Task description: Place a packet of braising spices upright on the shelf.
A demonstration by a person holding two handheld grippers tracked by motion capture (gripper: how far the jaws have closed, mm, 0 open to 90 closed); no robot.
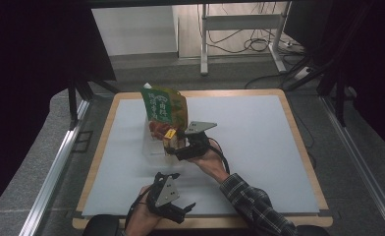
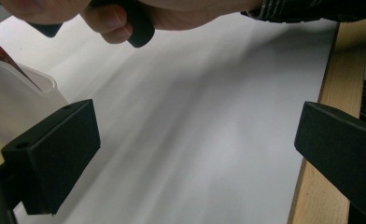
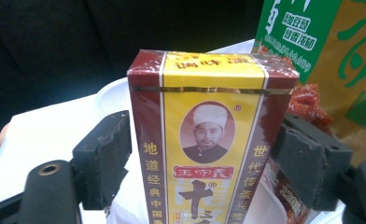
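Placement is judged nearly complete: the spice box (image 3: 211,140) is seen upright in the clear container (image 1: 153,142) at frame centre, beside the green pouch (image 1: 163,104). The right gripper (image 3: 204,163) is opened, with jaws flanking the box, left jaw apart; withdrawal remains. The left gripper (image 2: 195,154) is held open, empty, at lower frame.

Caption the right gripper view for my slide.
Right gripper jaws open around an upright yellow-and-maroon spice box, green pouch behind.

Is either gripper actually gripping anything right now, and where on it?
Nothing is held. The right gripper has its jaws on either side of the yellow box, with gaps at both pads. The left gripper is open over bare table.
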